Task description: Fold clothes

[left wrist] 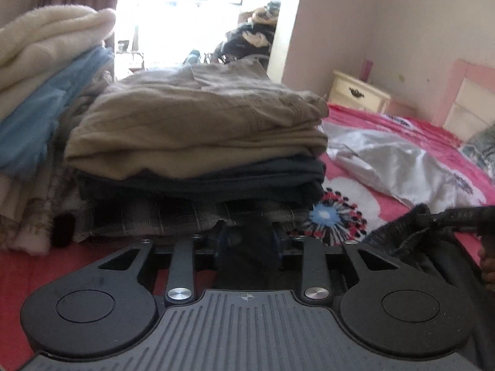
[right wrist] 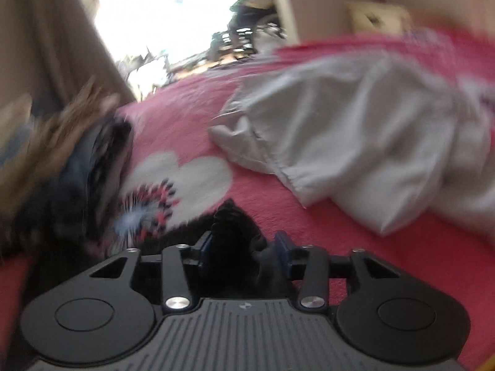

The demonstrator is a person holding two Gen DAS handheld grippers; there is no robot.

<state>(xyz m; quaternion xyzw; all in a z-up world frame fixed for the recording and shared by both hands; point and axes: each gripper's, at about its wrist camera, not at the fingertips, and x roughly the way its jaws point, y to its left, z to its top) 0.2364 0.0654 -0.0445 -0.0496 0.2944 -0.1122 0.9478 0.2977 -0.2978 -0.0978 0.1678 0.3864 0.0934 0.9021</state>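
- The landmark is the stack of folded clothes [left wrist: 198,154] on the bed with the pink flowered blanket [right wrist: 191,117]: a khaki garment lies on top, a dark navy one under it, and a grey checked one at the bottom. I judge that finished pieces are collected here, so that the rest of the bed stays free for folding.
- The left claw [left wrist: 247,238] is low, just in front of the foot of this stack. A dark cloth [left wrist: 247,262] lies between its jaws, which stand partly apart. Whether the pads press on the cloth I cannot tell, because their tips are hidden by it.
- The right claw [right wrist: 244,247] is to the right of the stack, low over the blanket. The picture is blurred. Its blue pads [right wrist: 283,247] stand partly apart, with a black knitted fabric [right wrist: 235,225] bunched between them. The right pad seems to be free of the fabric, so I think the grip is loose.
- It appears that both claws carry one dark garment, one end each, so that it comes flat to the stack.
- A crumpled silver-white garment [right wrist: 371,142] lies on the blanket well to the right of the stack, not yet folded; it is probably the next piece.
- More folded textiles, cream and light blue [left wrist: 46,86], are piled just left of the stack.
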